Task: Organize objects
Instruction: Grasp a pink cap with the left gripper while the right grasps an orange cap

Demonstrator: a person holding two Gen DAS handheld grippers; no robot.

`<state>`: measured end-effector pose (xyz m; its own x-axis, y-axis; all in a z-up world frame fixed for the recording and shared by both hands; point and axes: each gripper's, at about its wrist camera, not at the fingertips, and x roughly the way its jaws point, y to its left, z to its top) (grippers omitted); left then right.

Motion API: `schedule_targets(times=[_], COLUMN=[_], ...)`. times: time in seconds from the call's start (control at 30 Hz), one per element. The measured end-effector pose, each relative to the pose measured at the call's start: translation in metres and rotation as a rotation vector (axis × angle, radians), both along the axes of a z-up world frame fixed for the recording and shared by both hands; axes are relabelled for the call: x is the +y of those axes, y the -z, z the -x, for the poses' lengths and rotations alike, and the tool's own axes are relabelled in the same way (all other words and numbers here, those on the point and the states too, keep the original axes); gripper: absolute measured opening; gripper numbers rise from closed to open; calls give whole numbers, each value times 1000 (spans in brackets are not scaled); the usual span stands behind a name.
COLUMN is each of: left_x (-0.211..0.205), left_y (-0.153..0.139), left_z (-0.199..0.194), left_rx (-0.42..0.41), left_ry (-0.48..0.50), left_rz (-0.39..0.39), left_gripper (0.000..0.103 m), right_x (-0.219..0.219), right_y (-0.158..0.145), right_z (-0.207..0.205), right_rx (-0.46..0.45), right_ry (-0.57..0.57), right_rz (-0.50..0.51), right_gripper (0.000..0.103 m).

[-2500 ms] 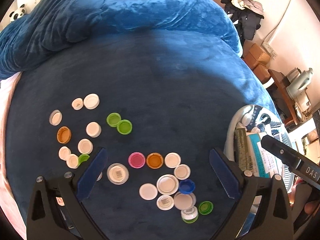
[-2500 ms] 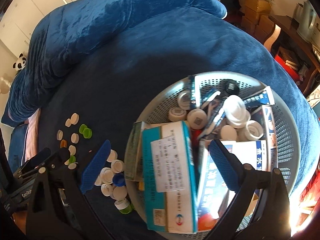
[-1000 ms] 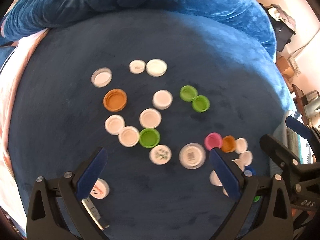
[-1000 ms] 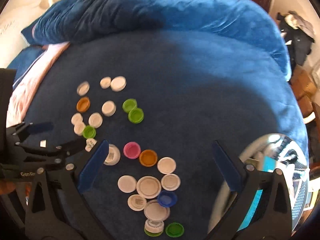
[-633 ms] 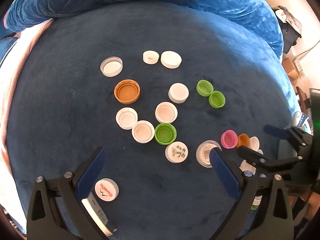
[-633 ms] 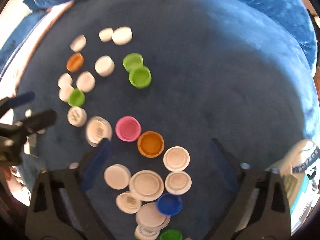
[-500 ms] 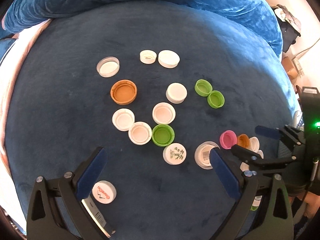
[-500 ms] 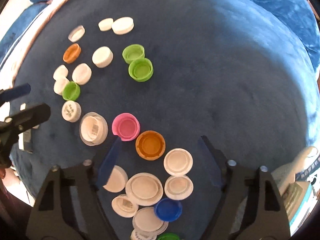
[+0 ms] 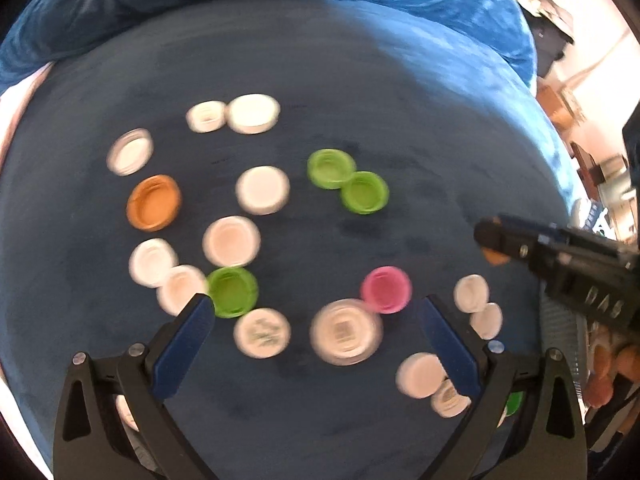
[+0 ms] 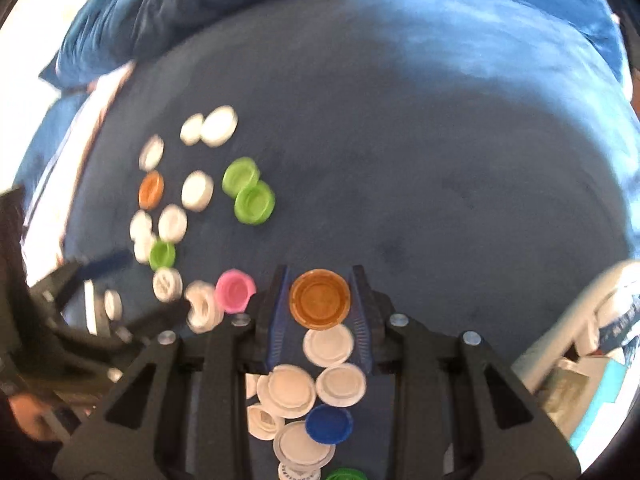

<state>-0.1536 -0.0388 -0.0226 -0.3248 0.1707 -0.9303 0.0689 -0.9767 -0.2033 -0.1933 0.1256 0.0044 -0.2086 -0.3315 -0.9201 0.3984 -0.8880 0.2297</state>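
The right hand-held gripper [image 10: 320,300] is clamped on an orange bottle cap [image 10: 319,298], open side up, just above the blue velvet bed cover [image 10: 400,140], beside a pink cap [image 10: 235,291]. To do this well, I judge it should lift straight, keep the squeeze even so the cap does not flip, and clear the white caps [image 10: 328,346] beneath. The left hand-held gripper [image 9: 316,332] hangs wide open over the scattered caps.

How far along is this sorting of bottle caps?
Early, it seems. The right gripper has closed on one orange cap. The left gripper hangs open, holding nothing. Many caps lie scattered on the blue cushion, including the pink cap and another orange one.
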Motion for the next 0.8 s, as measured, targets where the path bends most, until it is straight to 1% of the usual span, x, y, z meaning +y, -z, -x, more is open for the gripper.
schedule_targets(times=[0.07,0.13,0.2,0.27,0.3,0.33,0.37,0.4,0.43,0.57,0.8], left_x=[11,22,30,35,37,39,40,41,41,33,23], left_y=[2,4,9,13,17,19,19,19,18,10,-17], left_z=[4,7,10,12,13,13,13,11,10,7,4], left_rx=[1,-4,-13,-29,-41,-45,-41,-35,-31,-18,26], left_ry=[28,56,79,95,102,106,107,107,107,74,31], left_rz=[5,8,13,17,21,22,22,22,22,-5,-23], left_gripper=[101,98,87,82,77,75,64,41,32,31,31], right_x=[4,6,3,6,7,9,10,10,8,12,21], right_y=[-6,-8,-8,-11,-11,-12,-14,-14,-14,-20,-37], right_z=[6,7,12,15,15,14,13,13,12,9,-2], right_rx=[7,5,5,3,2,2,2,3,4,12,40], right_ry=[23,29,25,21,19,16,13,11,9,11,24], right_rz=[19,32,34,36,37,40,42,43,43,56,76], right_gripper=[30,30,31,31,31,31,31,31,31,31,31])
